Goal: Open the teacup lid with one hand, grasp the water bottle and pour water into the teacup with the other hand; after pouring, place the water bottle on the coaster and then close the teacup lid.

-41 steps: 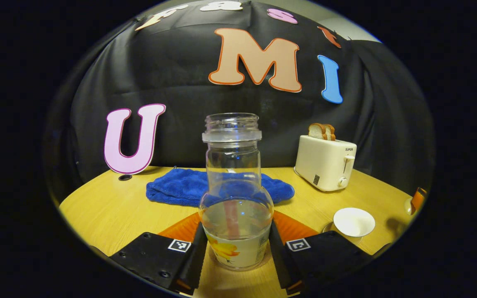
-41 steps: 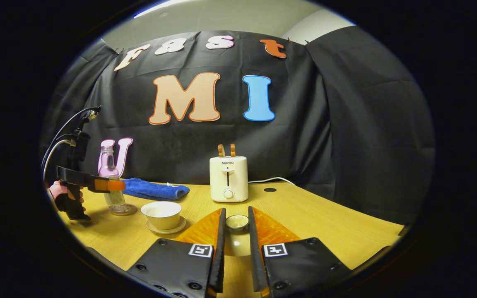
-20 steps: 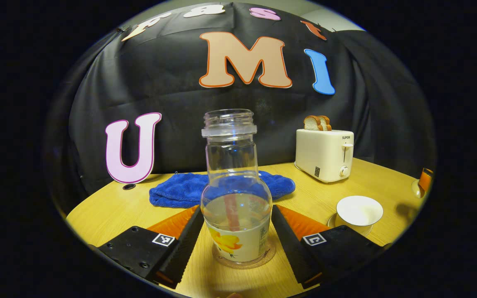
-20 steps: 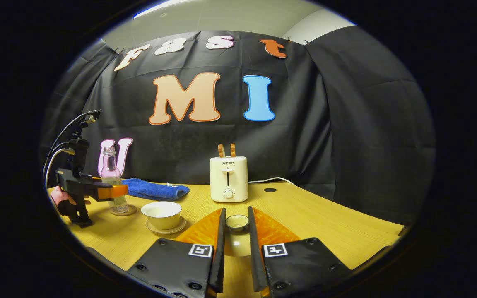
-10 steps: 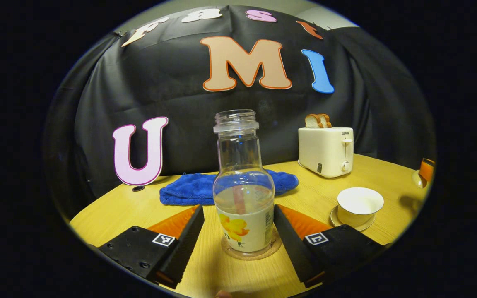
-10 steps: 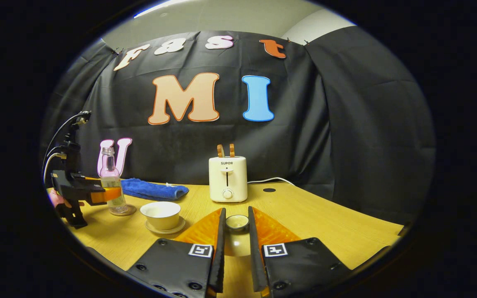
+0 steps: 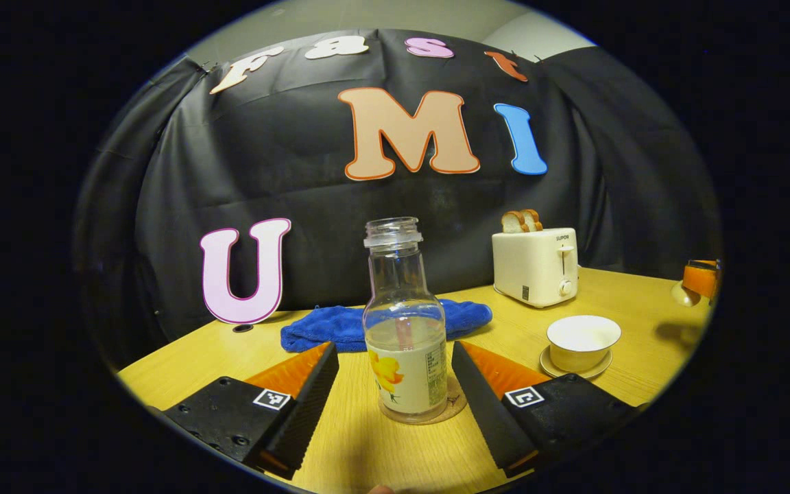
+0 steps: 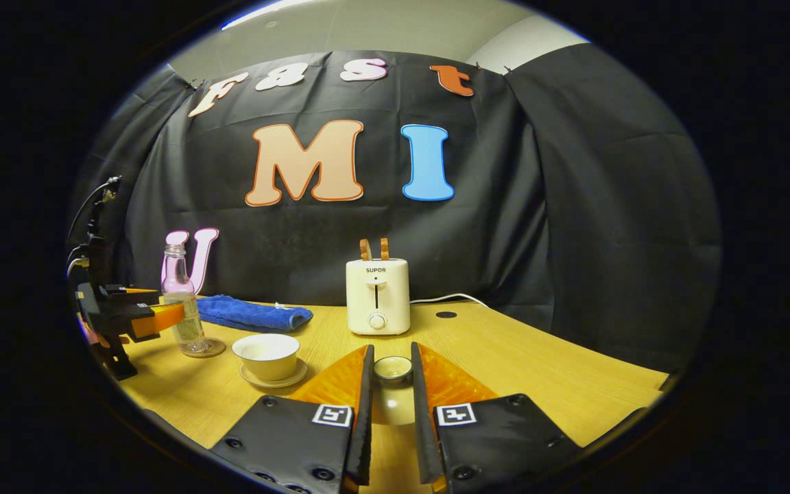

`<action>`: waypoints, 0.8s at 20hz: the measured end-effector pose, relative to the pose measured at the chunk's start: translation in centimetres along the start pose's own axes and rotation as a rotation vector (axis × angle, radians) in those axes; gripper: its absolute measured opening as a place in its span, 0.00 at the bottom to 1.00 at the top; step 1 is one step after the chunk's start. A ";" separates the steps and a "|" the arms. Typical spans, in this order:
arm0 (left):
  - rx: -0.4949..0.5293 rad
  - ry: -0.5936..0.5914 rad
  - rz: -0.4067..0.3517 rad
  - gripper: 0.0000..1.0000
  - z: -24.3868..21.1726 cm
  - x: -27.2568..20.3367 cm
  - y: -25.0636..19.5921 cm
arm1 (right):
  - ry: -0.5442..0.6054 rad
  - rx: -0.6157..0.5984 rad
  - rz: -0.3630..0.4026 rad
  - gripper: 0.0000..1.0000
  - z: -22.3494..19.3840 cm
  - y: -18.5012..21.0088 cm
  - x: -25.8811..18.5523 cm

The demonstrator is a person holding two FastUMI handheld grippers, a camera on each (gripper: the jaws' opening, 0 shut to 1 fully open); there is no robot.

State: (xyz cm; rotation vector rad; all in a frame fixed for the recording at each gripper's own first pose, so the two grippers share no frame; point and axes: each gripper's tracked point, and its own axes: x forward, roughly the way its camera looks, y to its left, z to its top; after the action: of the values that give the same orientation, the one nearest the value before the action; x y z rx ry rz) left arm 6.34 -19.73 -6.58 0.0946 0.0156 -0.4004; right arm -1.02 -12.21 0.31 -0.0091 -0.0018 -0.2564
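Left gripper released, clear of the bottle on its coaster, right gripper clenched on the lid, cup uncovered.

The left gripper lets go of the water bottle, its fingers now spread apart. It pulls back, leaving the bottle upright on the coaster.

Left gripper wide open, fingers apart from the water bottle. Bottle upright on a round coaster, uncapped, partly filled. Beyond it a blue towel on the wooden table. At right, a lidless teacup on its saucer; farther back, a toaster holding bread.
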 end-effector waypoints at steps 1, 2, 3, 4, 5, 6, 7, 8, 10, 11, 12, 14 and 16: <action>-0.009 -0.002 -0.003 0.97 0.0 -0.3 0.0 | -0.001 0.000 0.000 0.30 0.0 0.0 0.0; -0.017 -0.005 -0.007 0.97 0.0 -0.5 0.2 | -0.003 0.000 0.003 0.31 0.1 0.1 0.0; -0.022 -0.007 -0.011 0.97 0.0 -0.7 0.3 | -0.001 0.000 0.011 0.31 0.0 0.3 -0.1; -0.029 -0.013 -0.013 0.97 0.1 -1.0 0.4 | 0.000 0.001 0.027 0.29 0.0 0.6 -0.1; -0.040 -0.022 -0.013 0.97 0.2 -1.2 0.6 | 0.001 0.002 0.048 0.30 0.0 1.2 0.1; -0.052 -0.034 -0.011 0.97 0.4 -1.5 1.0 | 0.003 0.002 0.069 0.30 -0.1 1.8 0.4; -0.067 -0.045 -0.009 0.97 0.5 -1.8 1.2 | 0.004 0.002 0.088 0.30 -0.1 2.4 0.7; -0.080 -0.050 -0.006 0.96 0.6 -2.0 1.5 | 0.005 0.002 0.104 0.31 -0.2 2.9 1.2; -0.085 -0.046 0.004 0.96 0.3 -2.6 2.2 | 0.007 0.003 0.129 0.31 -0.2 4.0 2.1; -0.092 -0.049 0.005 0.96 0.2 -2.9 2.6 | 0.008 0.004 0.140 0.31 -0.3 4.6 2.5; -0.089 -0.050 0.009 0.96 0.3 -3.1 2.9 | 0.007 0.005 0.149 0.30 -0.3 5.2 3.0; -0.090 -0.047 0.032 0.96 0.0 -3.6 3.9 | 0.006 0.006 0.175 0.30 -0.2 6.5 3.8; -0.088 -0.046 0.076 0.96 0.0 -4.2 5.2 | 0.006 0.006 0.186 0.30 -0.3 7.5 4.8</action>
State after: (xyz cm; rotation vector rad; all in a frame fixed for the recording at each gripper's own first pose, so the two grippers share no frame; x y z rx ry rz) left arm 4.53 -13.35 -6.00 -0.0007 -0.0161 -0.3256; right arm 5.54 -6.17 -0.05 -0.0023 0.0039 -0.0709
